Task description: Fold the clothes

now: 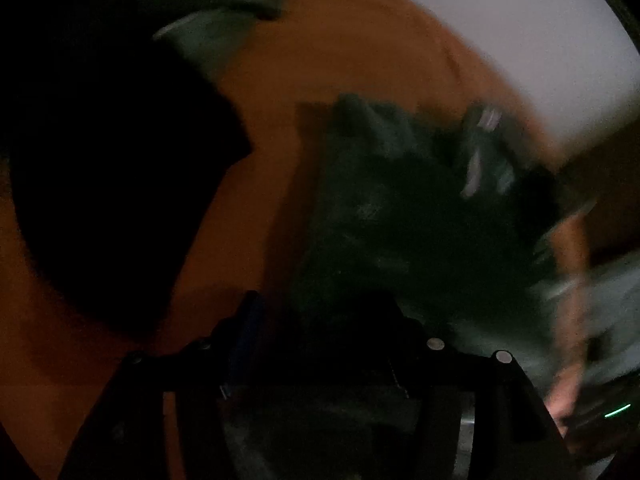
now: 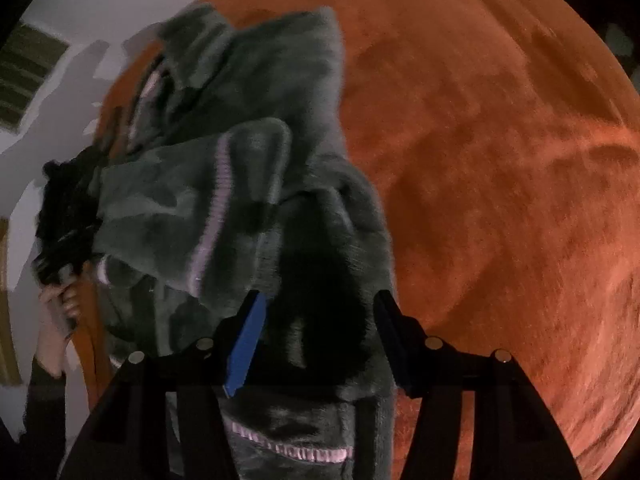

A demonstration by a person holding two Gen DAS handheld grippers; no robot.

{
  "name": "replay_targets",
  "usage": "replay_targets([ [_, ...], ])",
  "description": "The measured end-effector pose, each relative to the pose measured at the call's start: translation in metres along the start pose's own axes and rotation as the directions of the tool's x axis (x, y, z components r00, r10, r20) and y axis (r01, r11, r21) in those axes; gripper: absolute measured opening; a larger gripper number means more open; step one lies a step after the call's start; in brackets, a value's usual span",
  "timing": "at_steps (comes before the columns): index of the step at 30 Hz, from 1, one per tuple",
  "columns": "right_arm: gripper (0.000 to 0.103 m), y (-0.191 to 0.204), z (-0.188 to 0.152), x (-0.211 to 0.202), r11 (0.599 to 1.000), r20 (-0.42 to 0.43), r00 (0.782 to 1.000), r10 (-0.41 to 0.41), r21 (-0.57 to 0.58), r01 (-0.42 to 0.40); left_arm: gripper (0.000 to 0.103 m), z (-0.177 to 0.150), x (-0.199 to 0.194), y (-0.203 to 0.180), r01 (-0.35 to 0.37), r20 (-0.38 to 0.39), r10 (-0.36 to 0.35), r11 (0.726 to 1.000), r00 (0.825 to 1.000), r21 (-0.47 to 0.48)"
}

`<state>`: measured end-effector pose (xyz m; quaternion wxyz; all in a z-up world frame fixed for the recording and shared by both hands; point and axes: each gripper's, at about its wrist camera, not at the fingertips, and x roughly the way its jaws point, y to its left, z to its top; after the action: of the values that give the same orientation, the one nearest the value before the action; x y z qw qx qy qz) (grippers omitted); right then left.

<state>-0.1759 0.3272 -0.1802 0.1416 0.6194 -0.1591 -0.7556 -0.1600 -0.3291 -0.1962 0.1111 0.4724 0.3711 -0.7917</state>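
A dark grey-green fleece garment with pale pink trim hangs bunched in front of my right gripper. Its blue-padded fingers stand apart with a fold of the fleece between them; I cannot tell if they pinch it. In the dim, blurred left wrist view the same garment lies bunched over the orange surface. My left gripper is dark at the bottom, with fleece over its tips. A hand shows at the left behind the garment.
An orange-brown blanket covers the surface. A black garment lies at the left in the left wrist view, another grey piece at the far top. A pale wall stands beyond.
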Motion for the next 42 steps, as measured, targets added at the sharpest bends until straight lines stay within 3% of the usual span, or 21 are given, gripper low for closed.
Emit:
replay_targets([
  [1, 0.055, -0.002, -0.002, -0.004, 1.000, 0.009, 1.000, 0.010, 0.011, -0.010, 0.060, -0.006, -0.016, 0.002, 0.035, 0.016, -0.035, 0.999, 0.999, -0.010],
  [2, 0.055, -0.003, -0.003, -0.008, 1.000, 0.018, 1.000, 0.019, 0.017, -0.019, 0.061, -0.015, -0.029, 0.002, 0.026, 0.024, -0.027, 0.999, 0.999, 0.020],
  [6, 0.056, 0.005, -0.019, -0.023, 0.999, 0.031, 0.999, 0.007, -0.038, -0.006, 0.062, -0.061, -0.063, -0.003, -0.071, 0.029, 0.067, 0.979, 0.997, 0.188],
  [8, 0.058, 0.007, -0.031, -0.027, 0.999, 0.029, 1.000, -0.002, -0.046, 0.003, 0.062, -0.088, -0.066, -0.002, -0.085, -0.025, 0.094, 0.966, 0.995, 0.244],
  [10, 0.058, 0.009, -0.042, -0.030, 0.999, 0.018, 1.000, -0.003, -0.044, 0.004, 0.062, -0.125, -0.070, 0.009, -0.054, -0.103, 0.084, 0.963, 0.991, 0.264],
  [13, 0.058, 0.014, -0.065, -0.041, 0.999, 0.000, 1.000, -0.013, -0.042, 0.013, 0.062, -0.162, -0.092, 0.026, -0.066, -0.118, 0.102, 0.959, 0.988, 0.275],
  [16, 0.058, 0.020, -0.085, -0.056, 0.998, 0.006, 1.000, -0.016, -0.059, 0.016, 0.062, -0.189, -0.131, 0.037, 0.044, -0.111, -0.024, 0.981, 0.994, 0.187],
  [17, 0.058, 0.022, -0.094, -0.063, 0.998, 0.023, 1.000, -0.014, -0.064, 0.015, 0.062, -0.198, -0.143, 0.038, 0.095, -0.107, -0.077, 0.981, 0.991, 0.170],
  [19, 0.061, 0.023, -0.108, -0.076, 0.997, 0.067, 0.998, -0.014, -0.081, 0.019, 0.063, -0.203, -0.153, 0.034, 0.107, -0.086, -0.093, 0.978, 0.992, 0.180],
  [24, 0.063, 0.044, -0.150, -0.090, 0.963, 0.206, 0.977, -0.063, -0.244, 0.114, 0.066, -0.223, -0.134, 0.020, 0.022, -0.084, 0.005, 0.949, 0.996, 0.315],
  [27, 0.061, 0.059, -0.177, -0.082, 0.943, 0.288, 0.957, -0.025, -0.310, 0.118, 0.066, -0.237, -0.113, 0.007, -0.028, -0.073, 0.059, 0.930, 0.996, 0.367],
  [28, 0.060, 0.065, -0.186, -0.076, 0.931, 0.316, 0.948, -0.035, -0.335, 0.146, 0.066, -0.241, -0.114, 0.003, -0.050, -0.041, 0.070, 0.924, 0.997, 0.379],
  [29, 0.050, 0.071, -0.194, -0.069, 0.917, 0.340, 0.939, -0.046, -0.359, 0.174, 0.066, -0.246, -0.114, -0.003, -0.060, -0.014, 0.071, 0.916, 0.997, 0.398],
  [32, 0.013, 0.078, -0.204, -0.048, 0.881, 0.338, 0.935, -0.107, -0.404, 0.247, 0.067, -0.256, -0.105, -0.019, -0.054, -0.003, 0.063, 0.888, 0.998, 0.456],
  [33, 0.000, 0.074, -0.206, -0.040, 0.886, 0.332, 0.936, -0.116, -0.392, 0.249, 0.067, -0.259, -0.097, -0.022, -0.061, -0.009, 0.074, 0.880, 0.997, 0.471],
  [36, 0.000, 0.062, -0.209, -0.018, 0.900, 0.307, 0.941, -0.142, -0.356, 0.252, 0.067, -0.265, -0.056, -0.013, -0.131, -0.048, 0.173, 0.875, 0.984, 0.466],
  [38, 0.000, 0.042, -0.204, 0.010, 0.929, 0.194, 0.965, -0.180, -0.291, 0.231, 0.070, -0.267, -0.049, -0.007, -0.133, -0.028, 0.165, 0.874, 0.986, 0.468],
  [42, 0.000, 0.014, -0.198, 0.018, 0.974, 0.156, 0.986, -0.066, -0.205, 0.098, 0.076, -0.263, -0.053, -0.007, -0.087, -0.053, 0.130, 0.866, 0.990, 0.492],
])
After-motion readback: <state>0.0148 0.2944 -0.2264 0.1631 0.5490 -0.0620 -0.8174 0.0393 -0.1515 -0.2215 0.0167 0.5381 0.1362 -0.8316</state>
